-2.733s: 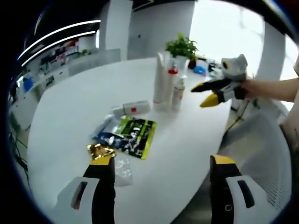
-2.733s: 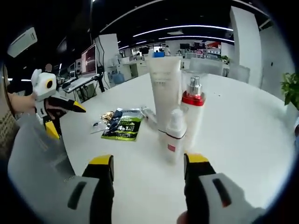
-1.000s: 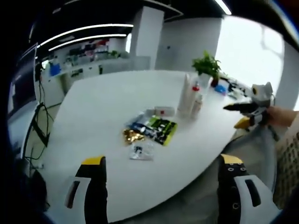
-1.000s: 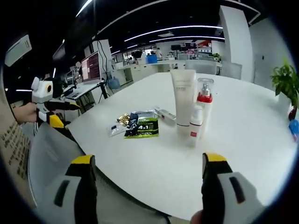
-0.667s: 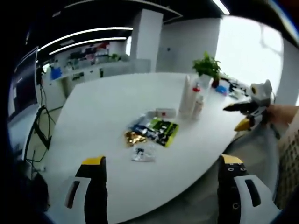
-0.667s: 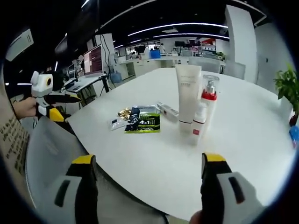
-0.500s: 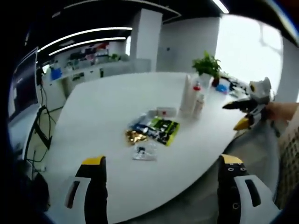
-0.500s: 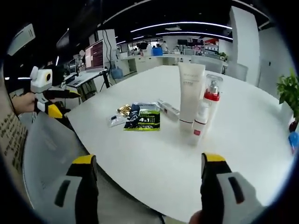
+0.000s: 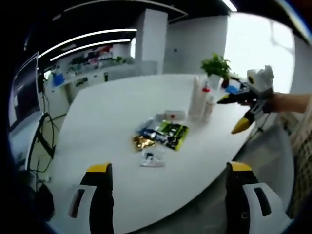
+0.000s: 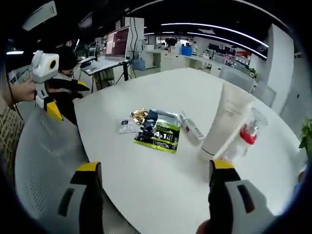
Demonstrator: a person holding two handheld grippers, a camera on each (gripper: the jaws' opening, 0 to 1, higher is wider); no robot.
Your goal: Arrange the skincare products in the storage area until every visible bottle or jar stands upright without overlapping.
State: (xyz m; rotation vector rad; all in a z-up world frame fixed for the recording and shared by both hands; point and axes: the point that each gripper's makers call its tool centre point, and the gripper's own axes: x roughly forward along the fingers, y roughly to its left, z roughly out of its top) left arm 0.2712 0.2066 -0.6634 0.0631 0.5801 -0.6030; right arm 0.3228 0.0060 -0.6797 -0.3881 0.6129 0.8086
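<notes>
Three skincare containers stand upright, close together on the white table [image 9: 97, 122]: a tall white tube [image 9: 196, 97] [image 10: 225, 124], a pump bottle with a red collar [image 9: 205, 95] [image 10: 246, 134] and a small white spray bottle [image 9: 209, 108]. A small white tube with a red mark [image 9: 171, 115] [image 10: 192, 127] lies flat beside them. My left gripper [image 9: 168, 168] is open and empty, well back from the table. It also appears at far left, held in a hand [image 10: 70, 101]. My right gripper [image 10: 155, 166] is open and empty. It hovers to the right of the bottles [image 9: 233, 113].
A green sachet [image 9: 173, 135] [image 10: 160, 131], a gold one [image 9: 141, 142] [image 10: 140, 115] and a clear packet [image 9: 151, 157] [image 10: 127, 127] lie flat mid-table. A potted plant [image 9: 216, 66] stands behind the bottles. A grey mesh chair [image 10: 44, 161] sits at the table's edge.
The right gripper has risen and come in over the table edge toward the bottles, and its view has tilted. The products and sachets have stayed put.
</notes>
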